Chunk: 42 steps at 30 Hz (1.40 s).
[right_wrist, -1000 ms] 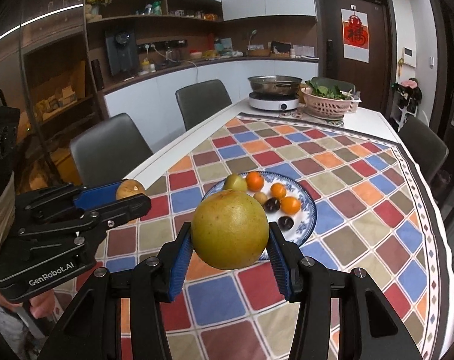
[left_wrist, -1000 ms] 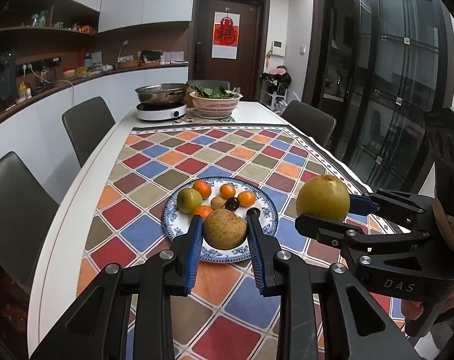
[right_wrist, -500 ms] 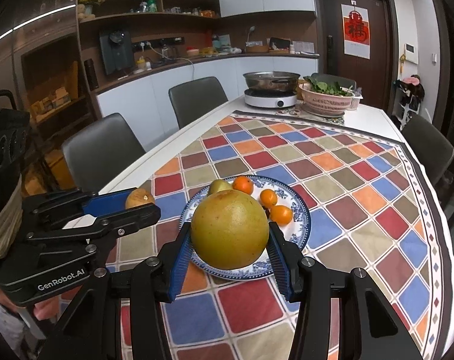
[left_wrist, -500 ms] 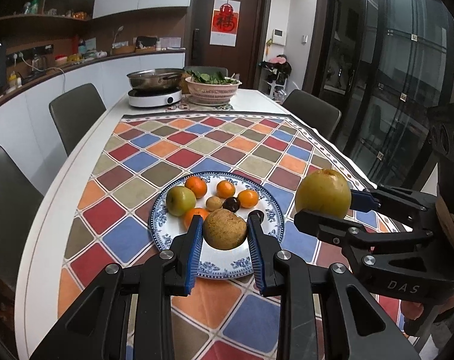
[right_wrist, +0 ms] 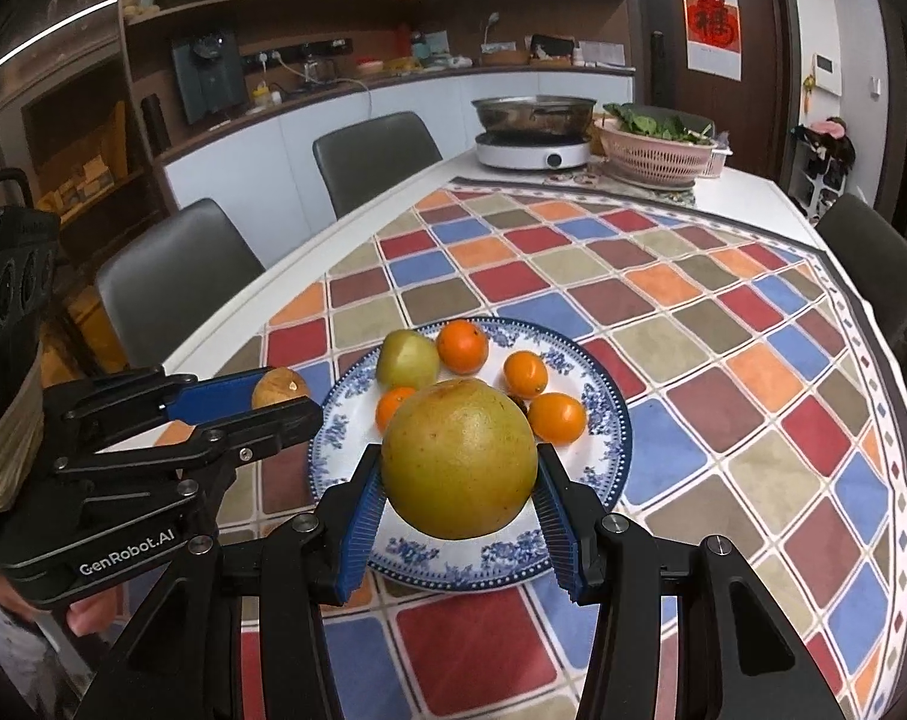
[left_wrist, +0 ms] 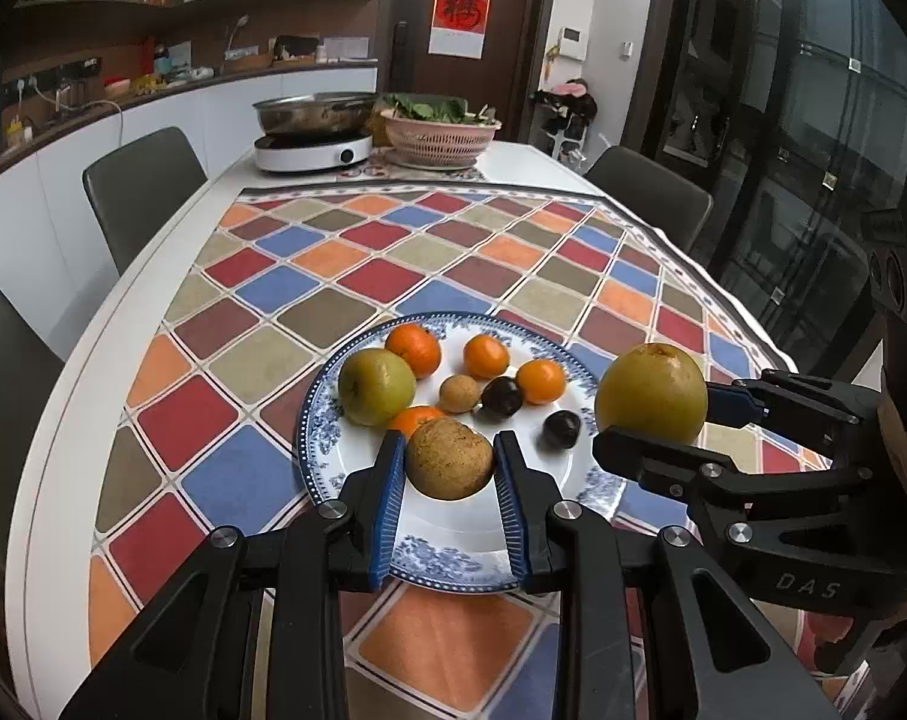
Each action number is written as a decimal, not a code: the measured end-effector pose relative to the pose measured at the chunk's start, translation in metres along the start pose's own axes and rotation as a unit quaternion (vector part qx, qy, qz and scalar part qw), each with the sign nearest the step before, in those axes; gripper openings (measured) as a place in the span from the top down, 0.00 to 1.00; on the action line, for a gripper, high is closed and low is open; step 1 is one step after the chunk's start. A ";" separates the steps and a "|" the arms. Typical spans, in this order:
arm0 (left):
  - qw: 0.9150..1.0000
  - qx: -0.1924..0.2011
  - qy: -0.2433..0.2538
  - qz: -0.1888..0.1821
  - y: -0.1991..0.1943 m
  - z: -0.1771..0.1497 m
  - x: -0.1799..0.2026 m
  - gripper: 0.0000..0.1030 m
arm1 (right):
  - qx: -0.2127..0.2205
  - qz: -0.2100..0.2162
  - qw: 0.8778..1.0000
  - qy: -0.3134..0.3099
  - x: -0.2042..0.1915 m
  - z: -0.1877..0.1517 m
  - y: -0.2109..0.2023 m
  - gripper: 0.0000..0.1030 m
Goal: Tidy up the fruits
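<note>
The left claw (left_wrist: 449, 467) clamps a brown fruit (left_wrist: 449, 458); the right claw (right_wrist: 458, 480) clamps a big yellow-green fruit (right_wrist: 458, 459). Both hang just over the near part of the blue-patterned plate (left_wrist: 453, 567). Beyond the claws lie oranges (left_wrist: 485, 356), a green apple (left_wrist: 376, 386) and dark fruits (left_wrist: 501, 399) — the big fruit hides those dark ones in the right view.
</note>
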State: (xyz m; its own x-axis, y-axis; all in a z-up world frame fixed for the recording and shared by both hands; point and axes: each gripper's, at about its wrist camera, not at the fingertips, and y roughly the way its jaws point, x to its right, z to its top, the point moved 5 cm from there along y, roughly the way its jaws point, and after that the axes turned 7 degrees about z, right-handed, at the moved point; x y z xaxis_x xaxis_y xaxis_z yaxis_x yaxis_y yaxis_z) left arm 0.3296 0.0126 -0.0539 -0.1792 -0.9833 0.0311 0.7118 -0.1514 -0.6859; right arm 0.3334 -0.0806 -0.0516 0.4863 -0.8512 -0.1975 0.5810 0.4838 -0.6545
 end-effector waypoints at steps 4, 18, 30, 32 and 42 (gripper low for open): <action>1.000 -0.012 -0.001 0.002 0.014 -0.003 -0.005 0.71 | -0.011 0.002 1.000 0.001 0.002 -0.002 0.016 0.52; 0.998 -0.057 0.011 0.004 0.057 -0.022 -0.010 0.71 | -0.056 -0.022 0.998 -0.016 0.013 -0.015 0.060 0.52; 0.998 -0.062 0.003 0.014 0.057 -0.021 -0.016 0.54 | -0.050 -0.024 0.998 -0.011 0.017 -0.015 0.063 0.45; 0.998 -0.055 0.000 0.022 0.049 -0.021 -0.018 0.54 | -0.045 -0.025 0.999 -0.014 0.015 -0.014 0.060 0.43; 0.998 -0.009 0.001 0.057 -0.006 -0.020 -0.014 0.36 | 0.001 -0.049 0.999 0.003 0.008 -0.009 0.013 0.43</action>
State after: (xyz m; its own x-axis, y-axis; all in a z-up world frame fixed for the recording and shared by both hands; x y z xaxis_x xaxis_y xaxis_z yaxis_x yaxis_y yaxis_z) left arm 0.3145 0.0296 -0.0646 -0.0989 -0.9939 -0.0492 0.7153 -0.0367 -0.6979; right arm 0.3384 -0.0830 -0.0683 0.4234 -0.8957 -0.1360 0.6269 0.3981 -0.6697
